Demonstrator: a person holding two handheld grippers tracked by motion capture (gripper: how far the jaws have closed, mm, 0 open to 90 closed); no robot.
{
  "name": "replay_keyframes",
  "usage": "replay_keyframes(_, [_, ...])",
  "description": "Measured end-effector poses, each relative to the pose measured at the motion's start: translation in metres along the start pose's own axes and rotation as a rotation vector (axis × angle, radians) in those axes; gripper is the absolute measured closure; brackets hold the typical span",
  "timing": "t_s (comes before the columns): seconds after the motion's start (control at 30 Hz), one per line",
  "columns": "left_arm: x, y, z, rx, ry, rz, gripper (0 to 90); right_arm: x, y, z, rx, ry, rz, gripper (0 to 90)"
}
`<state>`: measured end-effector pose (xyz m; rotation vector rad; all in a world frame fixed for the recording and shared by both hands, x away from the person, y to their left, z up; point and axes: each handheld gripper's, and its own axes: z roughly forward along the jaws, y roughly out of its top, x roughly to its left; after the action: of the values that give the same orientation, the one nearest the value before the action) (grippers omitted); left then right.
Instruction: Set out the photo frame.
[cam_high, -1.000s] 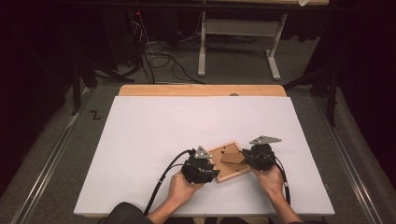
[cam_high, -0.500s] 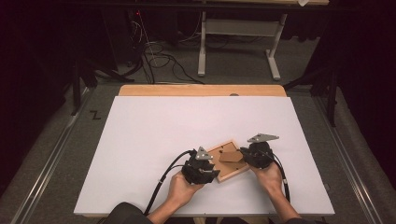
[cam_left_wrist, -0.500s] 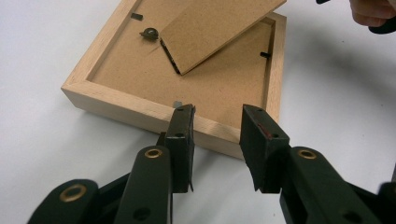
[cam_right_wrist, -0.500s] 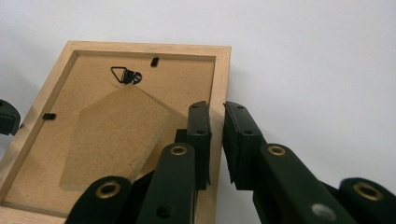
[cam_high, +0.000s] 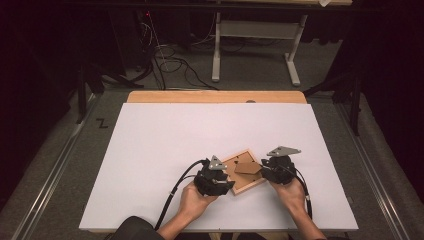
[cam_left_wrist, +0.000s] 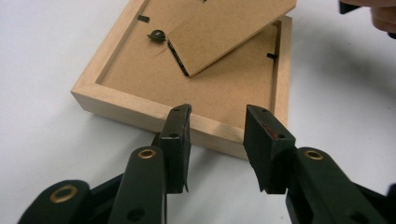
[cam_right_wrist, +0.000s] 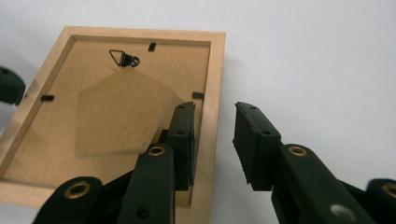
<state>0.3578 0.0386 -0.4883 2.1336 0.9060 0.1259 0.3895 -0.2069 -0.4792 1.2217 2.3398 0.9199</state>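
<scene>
A light wooden picture frame lies face down on the white table top. Its brown back shows, with the cardboard stand flap lifted. My left gripper is at the frame's near-left corner. Its jaws have just been opening and stand apart over the rail, with my left gripper not pressing on it. At the frame's right side, my right gripper has also just been opening. In the right gripper view its left finger sits over the frame's rail beside the flap, and my right gripper holds nothing.
A metal hanger ring and small black tabs sit on the frame's back. Wide bare white surface stretches left of and beyond the frame. A wooden strip edges the table's far side. Cables and a white stand are on the floor behind.
Both hands stay at the frame's two sides, and the frame lies where it was. The high view shows no clear shift.
</scene>
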Motion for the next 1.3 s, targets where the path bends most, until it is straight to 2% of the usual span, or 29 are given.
replay_keyframes(0.23, [0.004,0.003,-0.003,-0.012,0.030,-0.005,56.3,-0.005,-0.013,-0.009,-0.022,0.028,0.034,67.5])
replay_keyframes(0.53, [0.016,0.011,-0.011,-0.051,0.090,-0.031,51.9,-0.004,-0.014,-0.009,-0.017,0.053,0.023,76.9])
replay_keyframes(0.63, [0.022,0.014,-0.011,-0.053,0.107,-0.042,50.6,-0.003,-0.014,-0.009,-0.012,0.061,0.018,80.4])
replay_keyframes(0.9, [0.038,0.021,-0.005,-0.027,0.160,-0.061,49.9,-0.004,-0.014,-0.009,-0.015,0.065,0.016,81.8])
replay_keyframes(0.97, [0.042,0.022,-0.002,-0.022,0.167,-0.069,49.9,-0.004,-0.014,-0.009,-0.013,0.066,0.018,81.8])
replay_keyframes(1.17, [0.046,0.024,0.005,-0.006,0.158,-0.050,51.8,-0.005,-0.014,-0.009,-0.012,0.071,0.023,82.1])
replay_keyframes(1.3, [0.046,0.026,0.008,0.003,0.142,-0.030,57.1,-0.006,-0.014,-0.009,-0.011,0.071,0.022,82.1])
